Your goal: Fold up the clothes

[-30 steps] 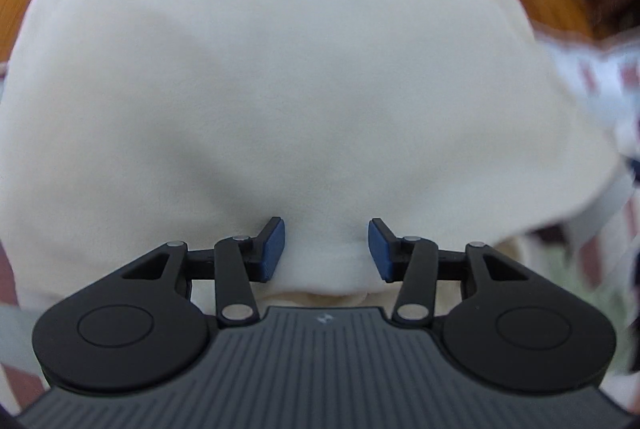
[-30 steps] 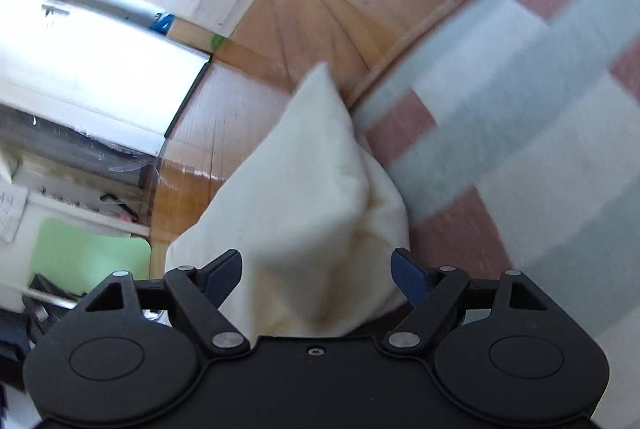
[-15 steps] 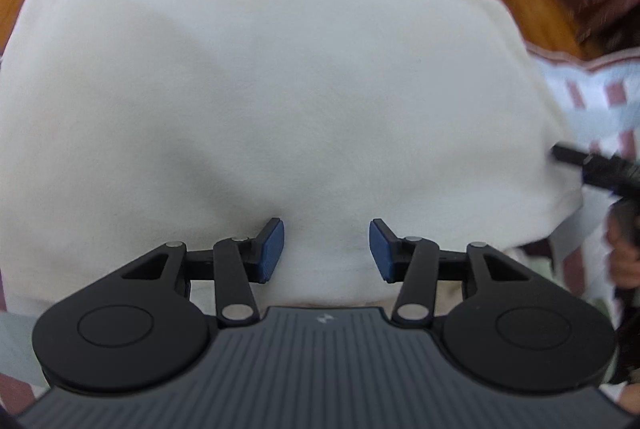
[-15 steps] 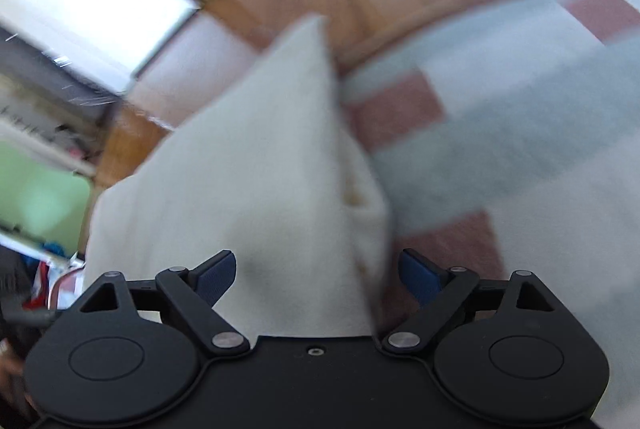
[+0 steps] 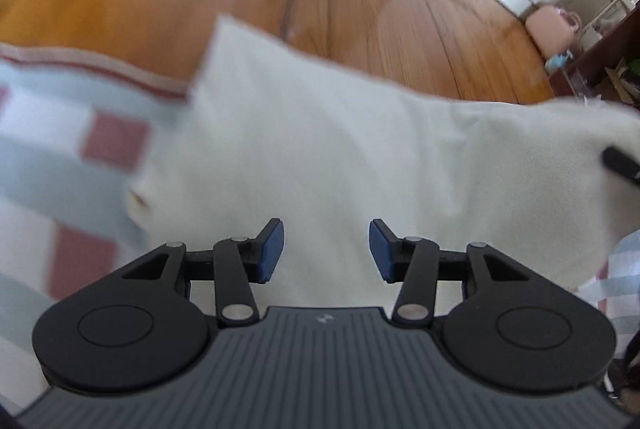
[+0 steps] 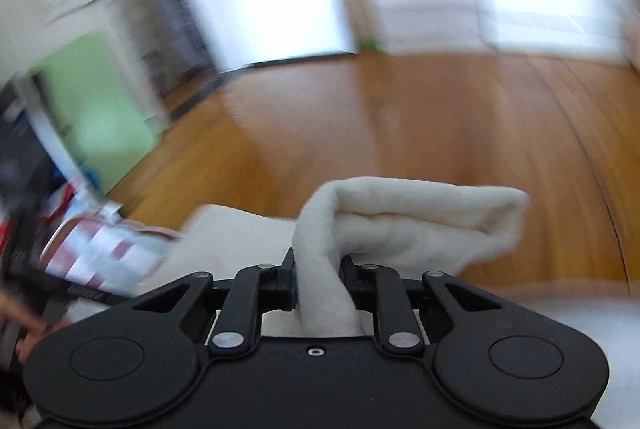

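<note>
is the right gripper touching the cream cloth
Touching. The right wrist view shows the right gripper with both fingers closed on a bunched fold of the cream cloth, and no gap on either side.

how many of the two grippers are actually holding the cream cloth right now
1. The right gripper is shut on a bunched fold of the cream fleece cloth. The left gripper is open above it, gripping nothing.

Black left tongs (image 5: 326, 249) and right tongs (image 6: 318, 283): blue pads, silver rivets, ribbed grey housing.
</note>
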